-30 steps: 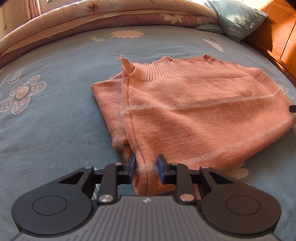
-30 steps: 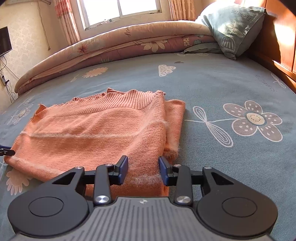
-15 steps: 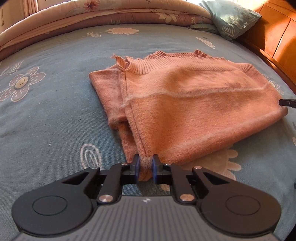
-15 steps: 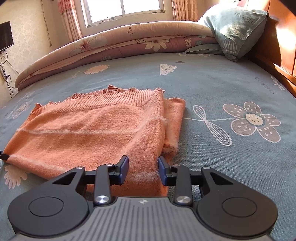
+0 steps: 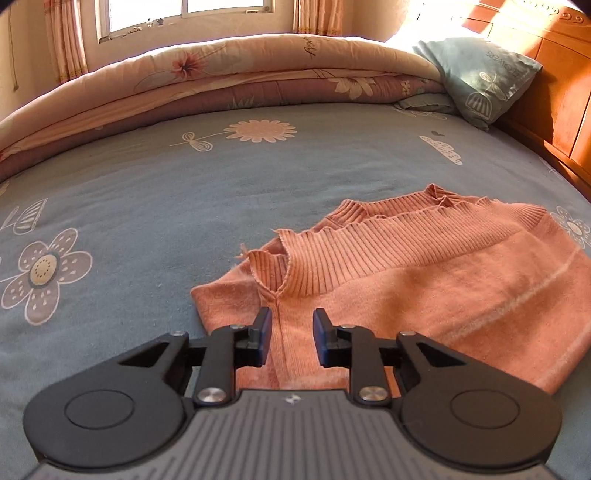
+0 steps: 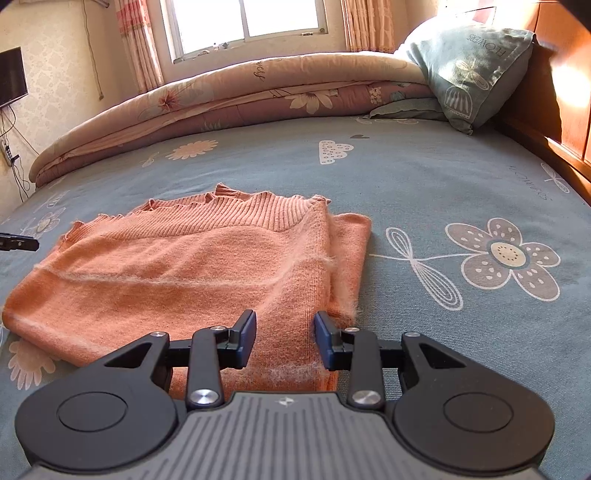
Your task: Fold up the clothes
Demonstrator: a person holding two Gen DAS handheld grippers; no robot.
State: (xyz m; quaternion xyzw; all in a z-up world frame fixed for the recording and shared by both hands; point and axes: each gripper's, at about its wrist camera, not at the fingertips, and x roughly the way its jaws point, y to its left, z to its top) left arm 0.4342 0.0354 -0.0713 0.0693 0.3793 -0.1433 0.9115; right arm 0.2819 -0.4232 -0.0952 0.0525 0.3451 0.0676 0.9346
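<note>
Left tongs (image 5: 291, 341): jaws stand apart over the near corner of the folded salmon-orange knitted sweater (image 5: 424, 291); they have just been opening, the knit lies between the pads, and neither pad presses on it. Right tongs (image 6: 284, 341): jaws apart, wider than the left pair, with the near right edge of the same sweater (image 6: 177, 273) between them; no pad contact is evident, so no grip is recorded. In the right wrist view the sweater lies flat on the bed, extending ahead and to the left of the right tongs, its ribbed hem on the far side and a folded layer showing along its right edge. In the left wrist view it extends ahead and to the right of the left tongs, and its ribbed hem stands slightly raised and open just beyond the jaws. Pale fuzzy lines cross the knit. A dark fingertip of the left tongs (image 6: 18, 243) shows at the far left of the right view, just beside the sweater's left side. The sweater rests on a grey-blue bedsheet printed with flowers (image 6: 424, 177). Beyond it lies a rolled pink floral quilt (image 5: 240, 74), with a grey-green printed pillow (image 6: 469, 70) to the far right against a wooden headboard (image 5: 554, 85). A curtained window (image 6: 243, 22) stands behind.
</note>
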